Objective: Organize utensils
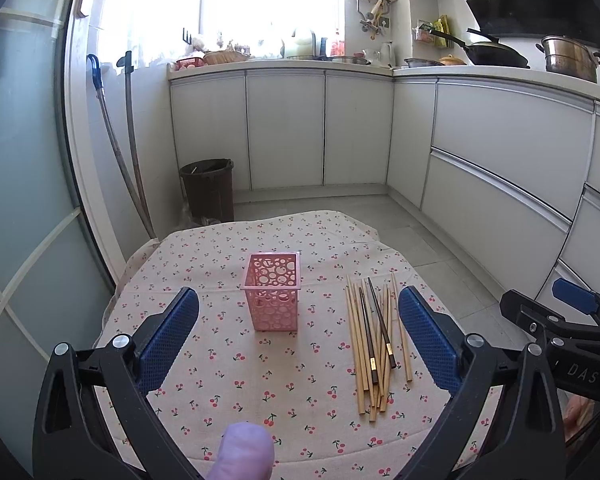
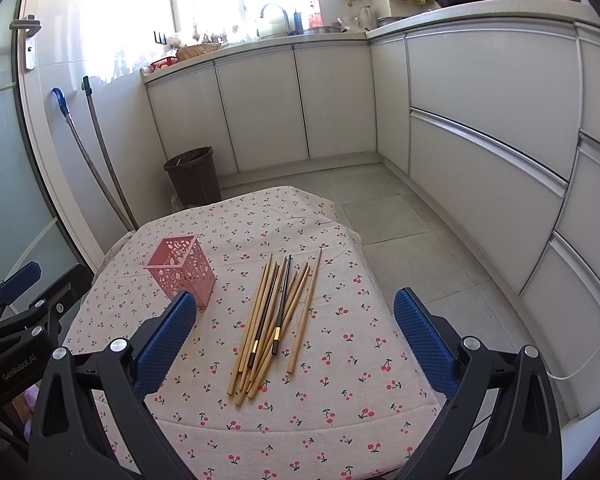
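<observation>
White kitchen cabinets ring my cherry-print tablecloth (image 1: 236,376), where the pink perforated holder (image 1: 273,290) stands upright, nothing showing inside it. Just right of the holder lies a loose bundle of chopsticks (image 2: 274,322), wooden ones with two dark ones on top. My left gripper (image 1: 298,338) and right gripper (image 2: 295,338) hover with fingers spread wide, gripping nothing. Behind the holder sits a brown bin (image 1: 208,188).
</observation>
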`<action>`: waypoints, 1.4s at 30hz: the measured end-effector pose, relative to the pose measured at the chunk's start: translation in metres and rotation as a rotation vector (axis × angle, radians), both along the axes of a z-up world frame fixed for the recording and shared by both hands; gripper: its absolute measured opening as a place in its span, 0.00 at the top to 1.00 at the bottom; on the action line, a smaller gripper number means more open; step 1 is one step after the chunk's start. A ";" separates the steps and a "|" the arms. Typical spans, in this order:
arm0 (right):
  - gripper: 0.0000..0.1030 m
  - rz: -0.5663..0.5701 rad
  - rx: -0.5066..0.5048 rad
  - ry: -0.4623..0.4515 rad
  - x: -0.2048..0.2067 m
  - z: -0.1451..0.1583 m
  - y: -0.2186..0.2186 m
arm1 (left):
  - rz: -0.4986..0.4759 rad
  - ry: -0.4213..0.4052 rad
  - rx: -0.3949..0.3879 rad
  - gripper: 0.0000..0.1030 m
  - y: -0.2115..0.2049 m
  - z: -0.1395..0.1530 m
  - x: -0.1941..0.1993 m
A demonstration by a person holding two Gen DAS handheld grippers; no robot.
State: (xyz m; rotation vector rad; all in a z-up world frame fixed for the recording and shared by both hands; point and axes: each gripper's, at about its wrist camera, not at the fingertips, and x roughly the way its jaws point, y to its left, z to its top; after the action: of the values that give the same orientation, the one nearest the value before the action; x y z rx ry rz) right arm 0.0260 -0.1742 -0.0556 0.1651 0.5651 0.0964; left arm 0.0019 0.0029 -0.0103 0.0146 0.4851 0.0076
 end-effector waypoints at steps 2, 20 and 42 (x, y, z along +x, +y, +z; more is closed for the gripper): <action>0.06 -0.001 0.004 0.002 0.000 0.000 0.000 | 0.001 0.002 0.000 0.07 0.000 0.000 0.000; 0.06 0.001 0.006 0.014 0.002 -0.001 0.000 | 0.003 0.010 0.004 0.07 0.001 -0.001 0.001; 0.06 0.001 0.008 0.025 0.004 -0.002 0.000 | 0.009 0.017 0.005 0.07 0.001 -0.004 0.002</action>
State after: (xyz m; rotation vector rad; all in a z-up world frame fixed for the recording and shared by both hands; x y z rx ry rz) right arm 0.0300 -0.1742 -0.0576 0.1735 0.5893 0.0976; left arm 0.0042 0.0043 -0.0138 0.0172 0.5026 0.0170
